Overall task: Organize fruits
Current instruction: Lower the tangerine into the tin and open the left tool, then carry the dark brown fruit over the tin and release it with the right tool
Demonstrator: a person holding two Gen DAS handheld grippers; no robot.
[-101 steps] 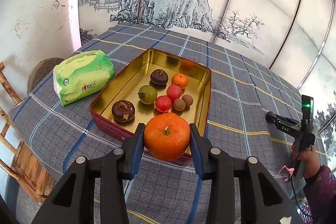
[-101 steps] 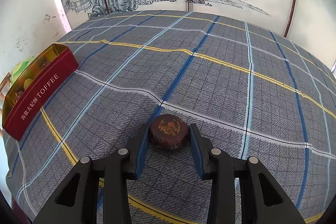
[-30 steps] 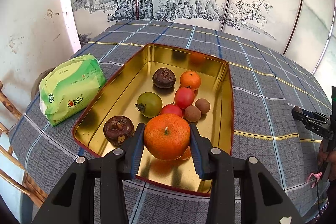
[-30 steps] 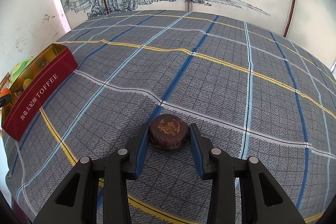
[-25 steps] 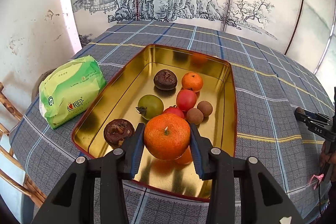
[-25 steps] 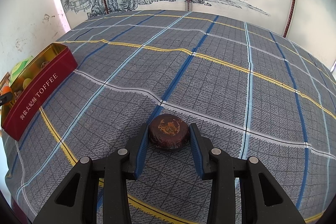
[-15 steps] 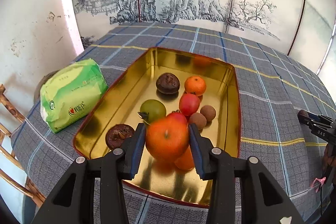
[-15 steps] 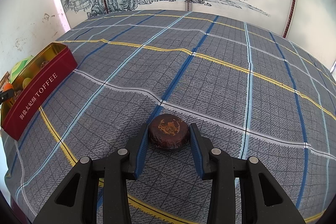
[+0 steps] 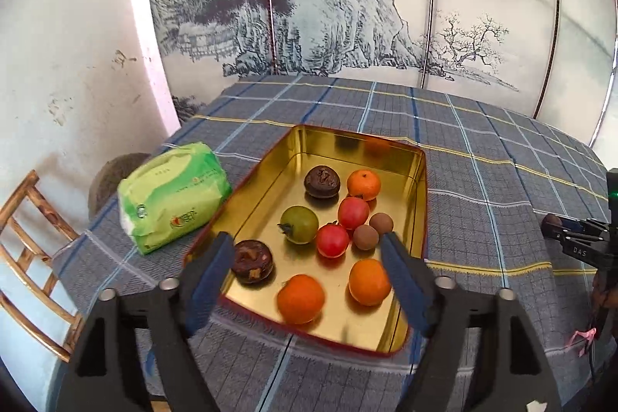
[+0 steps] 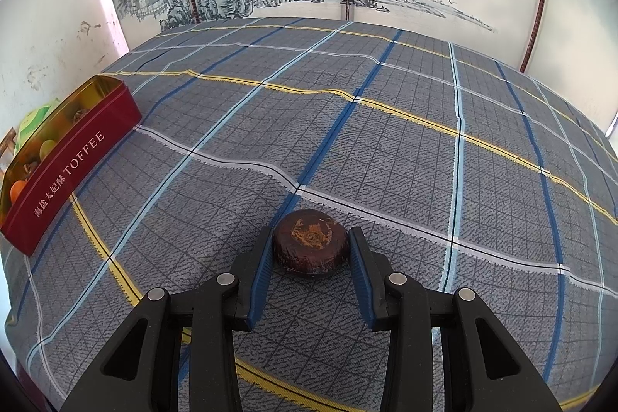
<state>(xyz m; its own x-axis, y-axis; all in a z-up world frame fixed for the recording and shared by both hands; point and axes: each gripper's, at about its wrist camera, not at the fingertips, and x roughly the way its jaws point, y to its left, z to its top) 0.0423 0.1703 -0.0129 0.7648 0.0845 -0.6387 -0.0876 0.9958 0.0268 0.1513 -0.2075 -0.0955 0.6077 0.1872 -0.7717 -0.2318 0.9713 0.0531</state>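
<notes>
In the left wrist view my left gripper point(image 9: 305, 250) is open and empty above the near end of a gold tin point(image 9: 419, 188). An orange point(image 9: 300, 298) lies in the tin just below the jaws, beside another orange point(image 9: 369, 281), red fruits point(image 9: 331, 239), a green fruit point(image 9: 299, 224) and dark brown fruits point(image 9: 252, 261). In the right wrist view my right gripper point(image 10: 309, 251) is shut on a dark brown fruit point(image 10: 310, 245) that rests on the plaid tablecloth point(image 10: 425, 126). The tin point(image 10: 83, 157) shows at far left, red-sided.
A green tissue pack point(image 9: 174, 195) lies left of the tin. A wooden chair point(image 9: 27, 242) stands at the table's left edge. The right gripper's body point(image 9: 579, 242) shows at the right in the left wrist view. A painted screen stands behind the table.
My left gripper opened and let the orange go; it now lies in the tin's near end. The gripper rose and drew back a little. The right gripper has not moved.
</notes>
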